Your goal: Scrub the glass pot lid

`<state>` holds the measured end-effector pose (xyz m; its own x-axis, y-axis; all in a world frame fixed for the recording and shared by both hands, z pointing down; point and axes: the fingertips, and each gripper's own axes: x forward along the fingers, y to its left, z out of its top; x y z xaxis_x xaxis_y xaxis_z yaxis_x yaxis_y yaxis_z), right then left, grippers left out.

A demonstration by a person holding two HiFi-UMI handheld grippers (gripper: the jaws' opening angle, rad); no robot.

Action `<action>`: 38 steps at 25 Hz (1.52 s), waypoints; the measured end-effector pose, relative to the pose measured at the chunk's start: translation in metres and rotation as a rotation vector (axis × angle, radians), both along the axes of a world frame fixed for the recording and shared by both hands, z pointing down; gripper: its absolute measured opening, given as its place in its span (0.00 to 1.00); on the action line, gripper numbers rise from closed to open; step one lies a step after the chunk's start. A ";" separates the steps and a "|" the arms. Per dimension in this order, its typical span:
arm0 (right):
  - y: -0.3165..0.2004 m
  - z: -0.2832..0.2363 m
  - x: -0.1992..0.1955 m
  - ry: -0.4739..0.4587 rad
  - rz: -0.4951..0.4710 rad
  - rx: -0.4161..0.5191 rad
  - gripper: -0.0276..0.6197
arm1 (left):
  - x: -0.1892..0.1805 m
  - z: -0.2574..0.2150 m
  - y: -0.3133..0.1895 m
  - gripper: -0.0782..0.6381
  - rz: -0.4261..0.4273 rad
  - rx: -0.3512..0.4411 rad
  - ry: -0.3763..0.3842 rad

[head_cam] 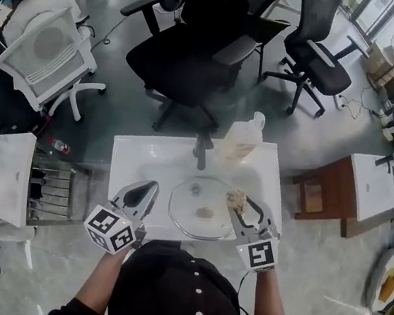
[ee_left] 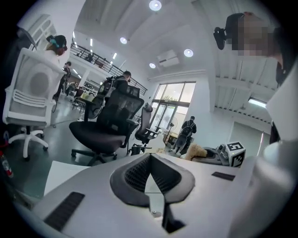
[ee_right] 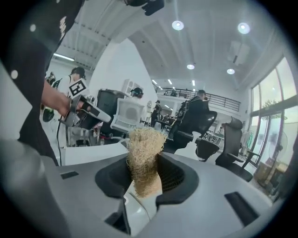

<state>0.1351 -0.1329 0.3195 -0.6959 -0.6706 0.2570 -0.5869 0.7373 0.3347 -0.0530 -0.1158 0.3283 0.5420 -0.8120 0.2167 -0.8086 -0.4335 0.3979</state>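
Office chairs (head_cam: 196,46) crowd behind a small white table (head_cam: 133,156), a soap bottle (head_cam: 242,141) at its far edge. The left gripper (head_cam: 152,185), jaws pressed together and empty, hangs beside the round glass pot lid (head_cam: 201,207), which lies flat mid-table. The right gripper (head_cam: 236,198) clamps a straw-coloured scrubber (head_cam: 237,199) over the lid's right edge.

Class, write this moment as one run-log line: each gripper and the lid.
left gripper: shut, empty | right gripper: shut on scrubber | lid: on table, neither gripper on it
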 end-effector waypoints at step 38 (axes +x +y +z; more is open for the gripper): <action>0.041 -0.089 0.096 -0.444 0.417 0.144 0.27 | -0.024 -0.068 0.049 0.15 -0.173 0.286 -0.218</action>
